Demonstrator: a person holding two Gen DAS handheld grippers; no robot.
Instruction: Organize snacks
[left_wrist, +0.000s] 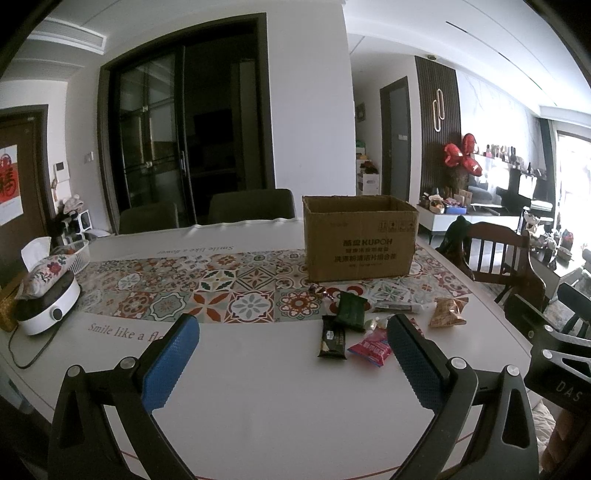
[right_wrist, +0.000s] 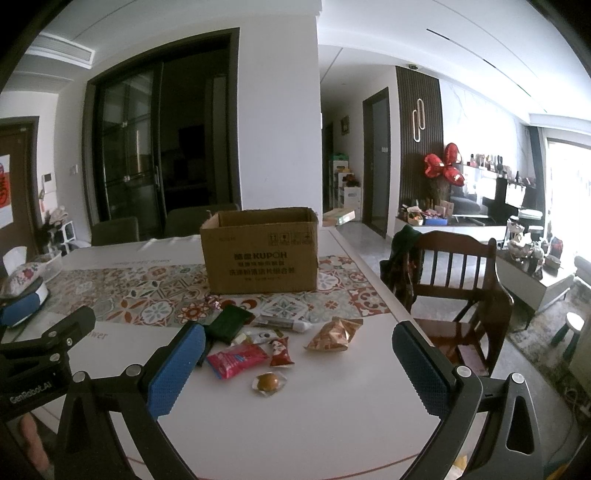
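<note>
Grippers first: left gripper (left_wrist: 291, 363) w/ blue pads spread wide, nothing between, hovering over bare white table (left_wrist: 258, 387) short of the snack pile. Right gripper (right_wrist: 299, 365) likewise wide apart, empty, aimed straight at the pile.

Snacks, loose on table just ahead of both tools, approx nearest to farthest in right view: clear-wrapped round brown sweet (right_wrist: 268, 382); pink packet (right_wrist: 236, 360); small red-and-white packet (right_wrist: 280, 352); tan crinkly bag (right_wrist: 334, 334) off to the right; white tube-like wrapper (right_wrist: 284, 325); dark green packet (right_wrist: 229, 323); small shiny candy (right_wrist: 214, 303) at the box foot. Black bar wrapper (left_wrist: 332, 338) clear in left view only, mostly hidden behind left pad in right view. Several touching or overlapping in middle; sweet and tan bag lying apart.

Beyond pile: open cardboard box (right_wrist: 260, 266), printed KUPOH, upright on patterned runner (right_wrist: 155, 295), flaps open, inside not visible. Wooden high chair (right_wrist: 454, 280) beside table on right. Tissue pouch on white appliance (left_wrist: 48, 302) far left, well apart.

Step, as judged: very start, nothing picked, box prob. the destination. Next move prob.: right tool down onto an isolated item, e.g. sweet or tan bag, pads either side, squeeze, lift, carry over box rim, release. Flat thin packets need low approach w/ pads near tabletop; crinkly bag prob. easiest to pinch.
</note>
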